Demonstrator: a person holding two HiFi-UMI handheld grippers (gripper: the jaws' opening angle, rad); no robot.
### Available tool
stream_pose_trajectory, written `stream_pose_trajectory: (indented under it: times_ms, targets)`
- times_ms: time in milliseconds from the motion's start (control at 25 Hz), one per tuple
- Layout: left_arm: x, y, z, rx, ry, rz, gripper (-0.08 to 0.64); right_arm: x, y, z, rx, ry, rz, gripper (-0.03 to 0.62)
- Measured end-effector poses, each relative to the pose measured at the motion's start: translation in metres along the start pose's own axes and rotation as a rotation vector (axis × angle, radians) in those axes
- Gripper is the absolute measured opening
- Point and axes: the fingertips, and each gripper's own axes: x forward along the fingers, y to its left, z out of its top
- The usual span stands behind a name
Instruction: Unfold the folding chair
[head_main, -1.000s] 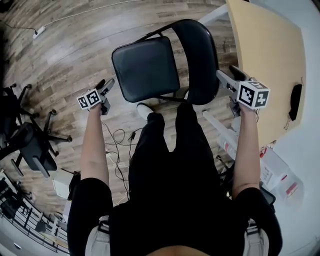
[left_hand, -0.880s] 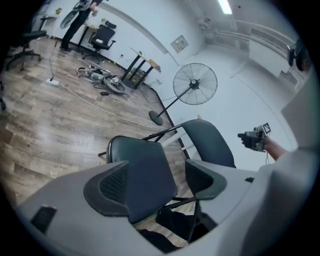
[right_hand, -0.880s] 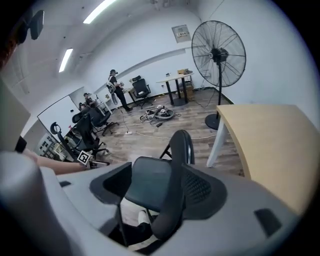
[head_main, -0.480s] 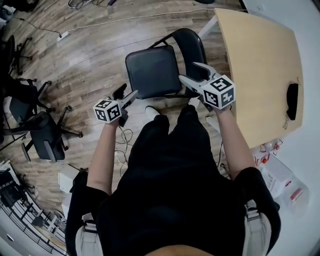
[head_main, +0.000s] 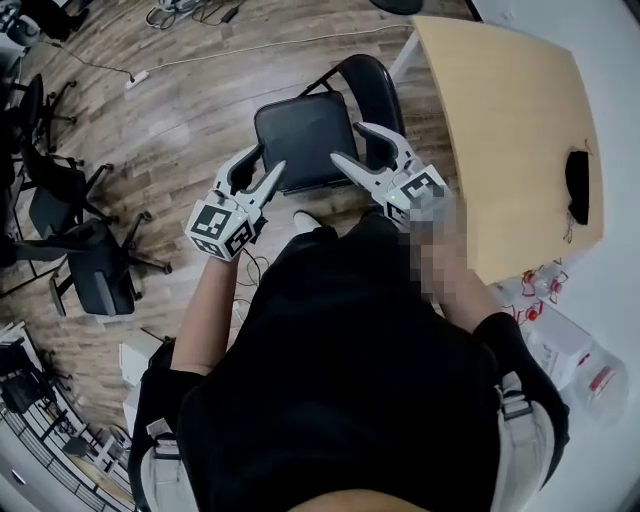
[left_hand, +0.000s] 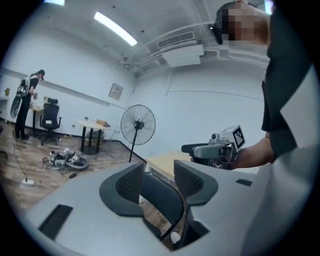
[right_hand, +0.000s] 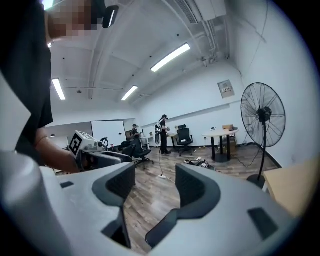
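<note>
Chair seat (head_main: 303, 140) glossy vinyl; floor (head_main: 180, 115) matt wood.

Wearing blk short-sleeve top (head_main: 350, 400), blk trousers (head_main: 325, 262), white shoe (head_main: 304, 219). Pale harness straps (head_main: 165, 455) w/ buckles sitting on L+R shoulders. Dark headset (right_hand: 107, 15) riding on head. Forearms (head_main: 215, 300) showing bare below sleeves.

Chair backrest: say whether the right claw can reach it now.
Probably yes: the right claw, empty, its jaws apart though they have just been closing a little, hangs above the backrest with nothing in the way.
</note>
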Motion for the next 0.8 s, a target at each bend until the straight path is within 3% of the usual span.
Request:
stream_pose_trajectory:
  times_ms: [120,240,440,800]
  targets:
    - [-0.009,-0.017,0.022,0.113,-0.058,0.004,0.116,-0.003,0.019,0.016,-0.045,-0.041,0.006,0.192]
    - [-0.015,-0.028,0.034,0.121,-0.107,0.002,0.039,-0.006,0.034,0.031,-0.082,-0.077,0.023,0.122]
    - [-0.015,-0.046,0.044,0.153,-0.143,-0.004,-0.005,-0.018,0.045,0.046,-0.119,-0.129,0.014,0.013]
    - [-0.015,-0.049,0.059,0.177,-0.201,0.036,-0.005,-0.017,0.042,0.063,-0.127,-0.175,-0.009,0.002]
